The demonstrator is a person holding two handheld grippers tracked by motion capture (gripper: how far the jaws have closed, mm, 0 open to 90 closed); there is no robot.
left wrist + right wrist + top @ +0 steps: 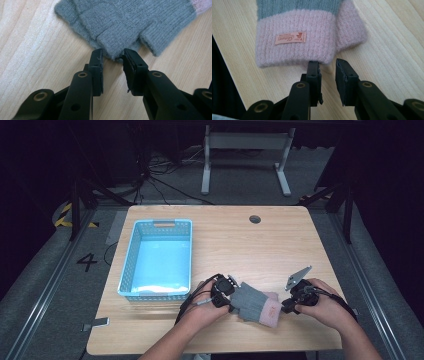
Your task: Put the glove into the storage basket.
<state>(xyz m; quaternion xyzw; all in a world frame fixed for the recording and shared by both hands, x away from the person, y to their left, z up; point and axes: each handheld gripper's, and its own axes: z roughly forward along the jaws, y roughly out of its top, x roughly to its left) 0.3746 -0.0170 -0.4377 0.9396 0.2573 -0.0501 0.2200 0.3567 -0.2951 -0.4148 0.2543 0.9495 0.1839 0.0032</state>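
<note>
Glove point(255, 302) not yet lifted — both grippers point(113, 57) point(327, 65) gaping at its ends; basket point(129, 265) at ten o'clock

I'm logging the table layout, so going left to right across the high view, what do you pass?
Blue basket → left hand-held gripper → grey glove with pink cuff → right hand-held gripper.

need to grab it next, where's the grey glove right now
In the high view the grey glove lies flat at the table's near edge, between the left gripper and right gripper, right of the blue basket.
</note>
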